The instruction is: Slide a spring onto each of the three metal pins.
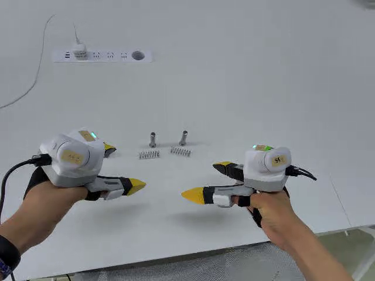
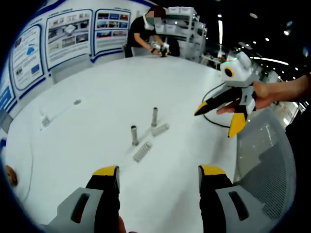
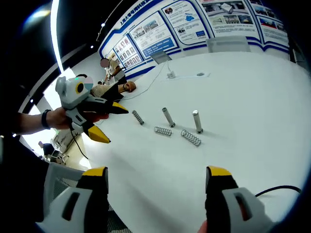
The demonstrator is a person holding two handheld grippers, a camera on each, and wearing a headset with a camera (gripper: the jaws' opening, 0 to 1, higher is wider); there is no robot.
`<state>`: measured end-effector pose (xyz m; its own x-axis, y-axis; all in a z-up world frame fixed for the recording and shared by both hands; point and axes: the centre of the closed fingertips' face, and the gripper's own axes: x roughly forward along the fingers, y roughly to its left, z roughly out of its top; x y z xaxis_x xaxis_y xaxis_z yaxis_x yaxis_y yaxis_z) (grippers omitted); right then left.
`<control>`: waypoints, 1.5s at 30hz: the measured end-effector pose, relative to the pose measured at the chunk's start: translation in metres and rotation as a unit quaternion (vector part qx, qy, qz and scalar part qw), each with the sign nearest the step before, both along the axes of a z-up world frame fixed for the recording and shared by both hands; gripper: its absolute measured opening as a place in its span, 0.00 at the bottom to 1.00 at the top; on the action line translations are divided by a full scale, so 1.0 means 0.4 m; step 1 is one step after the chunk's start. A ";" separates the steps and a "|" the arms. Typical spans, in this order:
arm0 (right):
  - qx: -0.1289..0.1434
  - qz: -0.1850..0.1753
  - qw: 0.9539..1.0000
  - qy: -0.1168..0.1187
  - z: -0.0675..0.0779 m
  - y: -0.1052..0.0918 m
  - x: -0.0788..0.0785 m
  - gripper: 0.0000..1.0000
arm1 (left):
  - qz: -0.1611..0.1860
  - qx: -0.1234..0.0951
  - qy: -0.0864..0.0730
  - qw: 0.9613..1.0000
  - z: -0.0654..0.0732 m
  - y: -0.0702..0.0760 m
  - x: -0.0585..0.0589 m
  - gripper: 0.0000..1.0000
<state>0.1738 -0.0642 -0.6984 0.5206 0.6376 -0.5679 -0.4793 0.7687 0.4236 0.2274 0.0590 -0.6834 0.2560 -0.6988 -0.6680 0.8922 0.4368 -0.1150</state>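
**Holding both tongs open short of the springs**

Grey mesh point(image 1: 234, 263) runs along the near edge of the white bench point(image 1: 246, 88). Just past that edge a hand grips each tool above the bench top. The tools are turned inward, so their yellow tips point toward each other across the middle. The left tongs point(image 1: 123, 168) are spread wide with nothing between the tips. The right tongs point(image 1: 205, 181) are likewise parted and empty, and both hover clear of the surface.

Beyond the gap between them, two springs lie flat on the bench: the left spring point(image 1: 149, 154) and the right spring point(image 1: 180, 151). Each rests just in front of a pin. The left pin point(image 1: 153, 139) and right pin point(image 1: 183, 137) stand upright, neither yet carrying a spring. In the right gripper view a third spring point(image 3: 138, 117) lies flat, apart from the other two and nearer the left tongs.

Well behind the pins a power strip point(image 1: 102, 55) lies on the bench with a white plug point(image 1: 79, 50) in it, and a cable point(image 1: 32, 82) trails off to the left. The left gripper view shows posters point(image 2: 73, 36) on the wall and a person point(image 2: 146, 26) at the bench's far end.
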 end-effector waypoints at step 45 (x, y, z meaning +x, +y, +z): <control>0.023 -0.020 0.999 0.015 0.011 -0.001 -0.034 0.83 | -0.023 0.032 0.056 0.998 -0.169 -0.130 0.053 0.49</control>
